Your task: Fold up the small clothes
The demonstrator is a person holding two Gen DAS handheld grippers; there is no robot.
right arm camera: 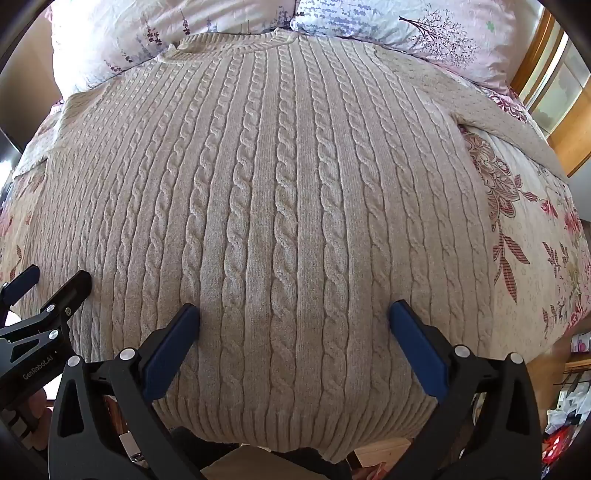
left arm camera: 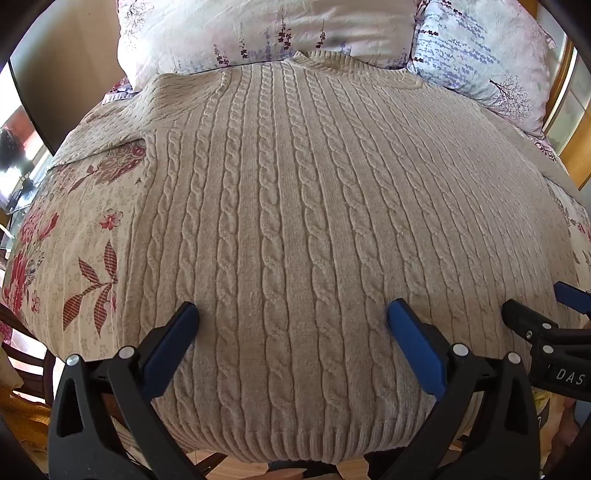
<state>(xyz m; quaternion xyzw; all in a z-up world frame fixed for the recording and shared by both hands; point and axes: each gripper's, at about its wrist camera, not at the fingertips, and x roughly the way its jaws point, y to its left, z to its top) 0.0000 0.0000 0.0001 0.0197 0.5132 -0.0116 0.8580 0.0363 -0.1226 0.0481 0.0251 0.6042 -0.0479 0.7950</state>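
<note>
- A beige cable-knit sweater (left arm camera: 295, 221) lies flat, front up, on a bed (left arm camera: 85, 236) with a floral cover, its collar (left arm camera: 325, 61) touching the two pillows (left arm camera: 258, 26) at the head and its ribbed hem (left arm camera: 295, 443) at the near edge
- One sleeve (left arm camera: 110, 125) runs out to the left, the other (right arm camera: 509, 122) to the right
- Left gripper (left arm camera: 293, 314) hovers over the lower part of the sweater, fingers (left arm camera: 177, 343) spread wide, holding nothing
- Right gripper (right arm camera: 295, 314) sits just beside it, over the same lower part, fingers (right arm camera: 417, 350) also wide apart and holding nothing
</note>
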